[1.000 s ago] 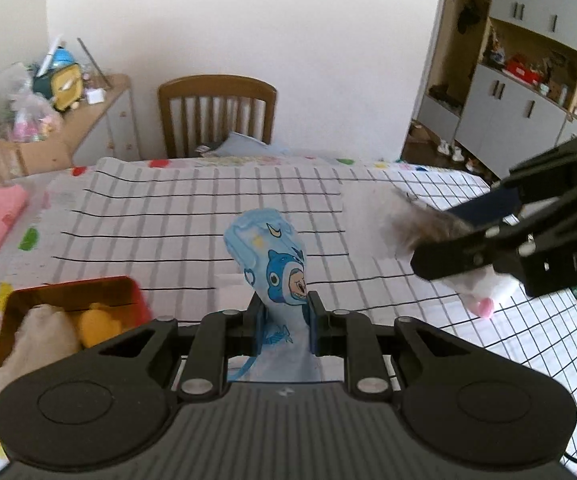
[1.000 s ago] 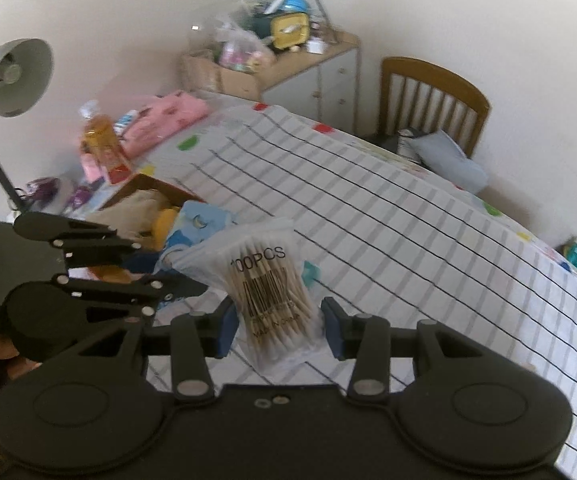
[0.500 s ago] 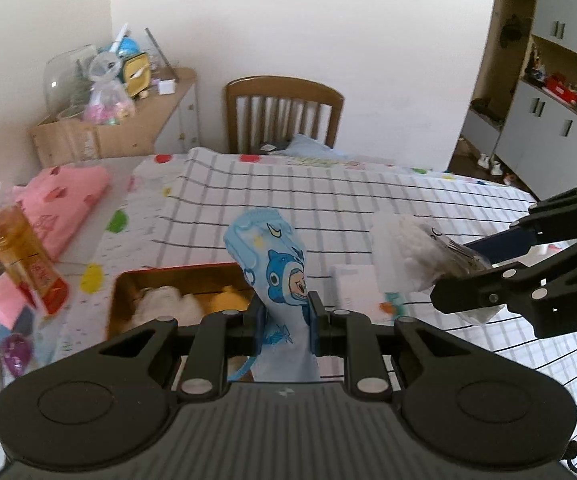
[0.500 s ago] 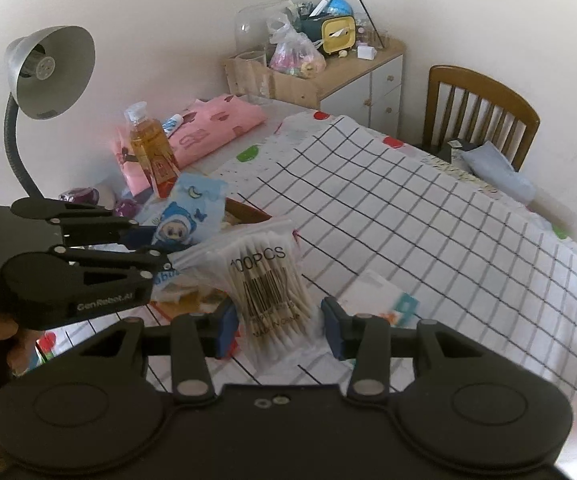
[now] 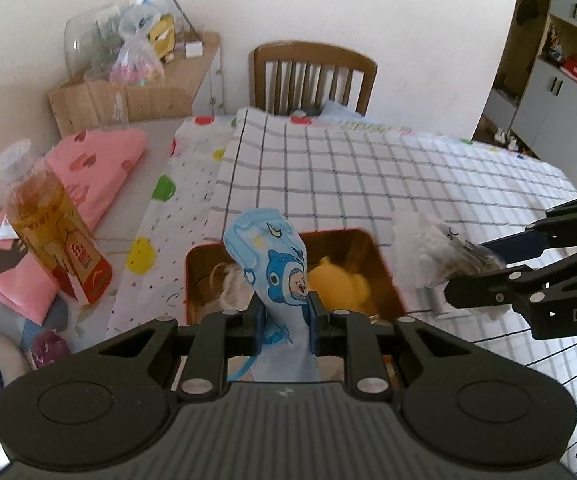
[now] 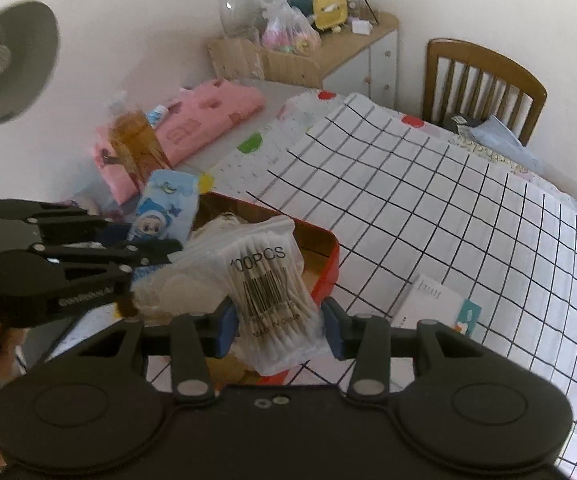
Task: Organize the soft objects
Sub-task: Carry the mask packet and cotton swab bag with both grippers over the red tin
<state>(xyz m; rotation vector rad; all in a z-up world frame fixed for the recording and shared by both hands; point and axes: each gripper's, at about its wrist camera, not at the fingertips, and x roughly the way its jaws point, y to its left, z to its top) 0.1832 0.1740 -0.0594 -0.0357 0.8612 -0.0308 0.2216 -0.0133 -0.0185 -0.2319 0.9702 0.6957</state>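
Tools number two, each clamped on one soft item. The left tool (image 5: 284,312) pinches a blue cartoon-printed pouch (image 5: 276,268), its jaws nearly together; the right tool (image 6: 278,318) grips one clear bag of cotton swabs (image 6: 270,284) with jaws partly apart. Both items hang over a single red tin (image 6: 326,270) on the counter (image 5: 368,176). Inside the tin lie one yellow soft toy (image 5: 338,286) and a cream bundle (image 6: 224,224), both partly hidden behind the held items. One white packet (image 6: 434,308) lies just beside the tin. Farther left stand one amber bottle (image 5: 50,224) and folded pink cloth (image 5: 100,160). One wooden chair (image 5: 312,76) stands beyond the counter.
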